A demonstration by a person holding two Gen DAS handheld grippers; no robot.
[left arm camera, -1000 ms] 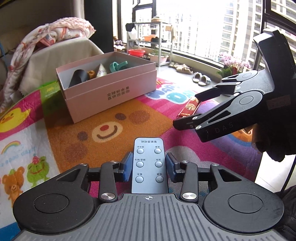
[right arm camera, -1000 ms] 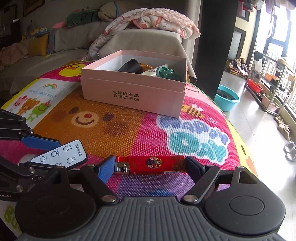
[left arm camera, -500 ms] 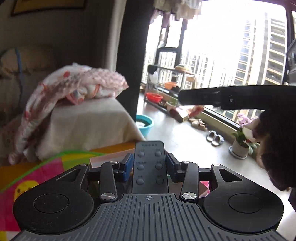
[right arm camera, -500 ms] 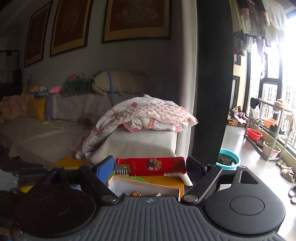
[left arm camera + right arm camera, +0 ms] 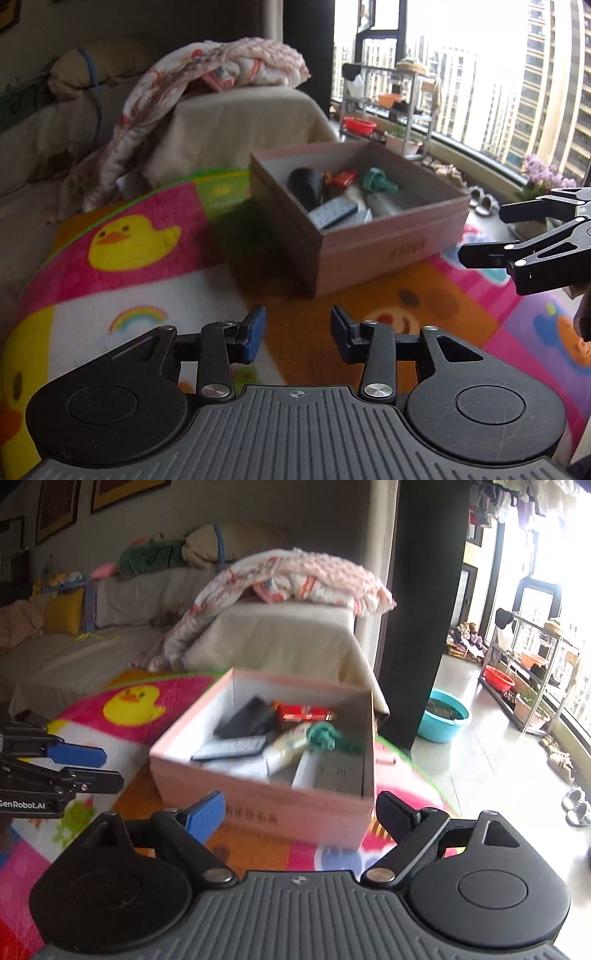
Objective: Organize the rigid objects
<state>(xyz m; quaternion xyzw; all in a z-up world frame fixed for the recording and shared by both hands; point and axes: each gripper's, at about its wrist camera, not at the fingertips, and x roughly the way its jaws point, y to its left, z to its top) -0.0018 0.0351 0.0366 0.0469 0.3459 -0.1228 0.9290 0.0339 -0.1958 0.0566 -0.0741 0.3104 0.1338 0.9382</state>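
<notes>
While both grippers hang above the colourful mat, the left gripper and the right gripper have their jaws apart with nothing between them. The remote and the red pack lie inside the pink box.

Motion blur softens the pink box in the right wrist view, so the dark print on its front wall cannot be read; in the left wrist view that print is a smear. Inside, the remote control and the red packet lie partly under other things, their edges smeared. The black object is too blurred to identify. The right gripper is cut off by the frame edge.
</notes>
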